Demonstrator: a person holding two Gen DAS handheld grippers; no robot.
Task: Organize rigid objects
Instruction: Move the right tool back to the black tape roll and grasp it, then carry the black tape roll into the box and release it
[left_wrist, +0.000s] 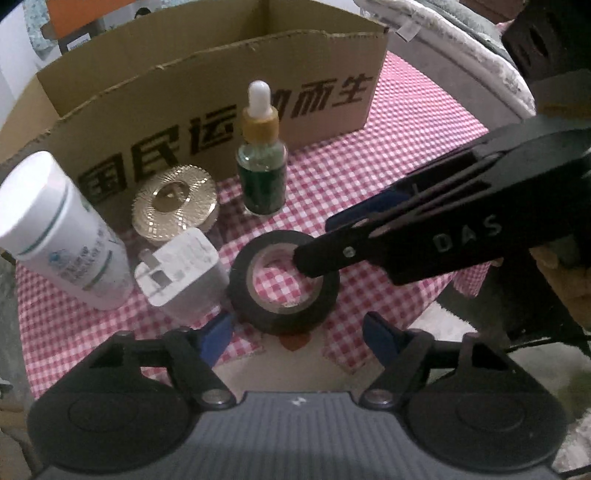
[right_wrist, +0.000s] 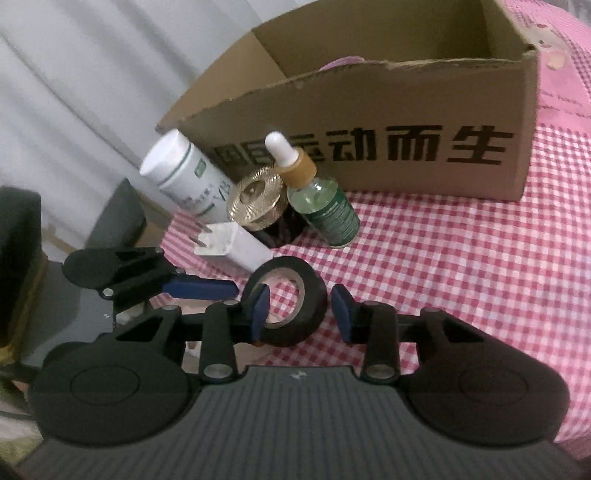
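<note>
The black tape roll (right_wrist: 286, 301) lay flat on the checked cloth (right_wrist: 461, 277), its hole facing up, just beside the white charger (right_wrist: 232, 245). The right gripper (right_wrist: 299, 314) straddled its wall, one finger inside the hole, jaws narrow but not visibly pressing. The left gripper (left_wrist: 295, 332) stood wide and empty.

My right gripper's (left_wrist: 314, 254) finger covers part of the tape roll's (left_wrist: 282, 282) rim in the left wrist view, so its grip there is unreadable. The white bottle's (left_wrist: 62, 236) label is too blurred to read. The dropper bottle (left_wrist: 262, 166) hides some of the lettering on the cardboard box (left_wrist: 207, 107). The box's far wall is cut off by the top edge.
</note>
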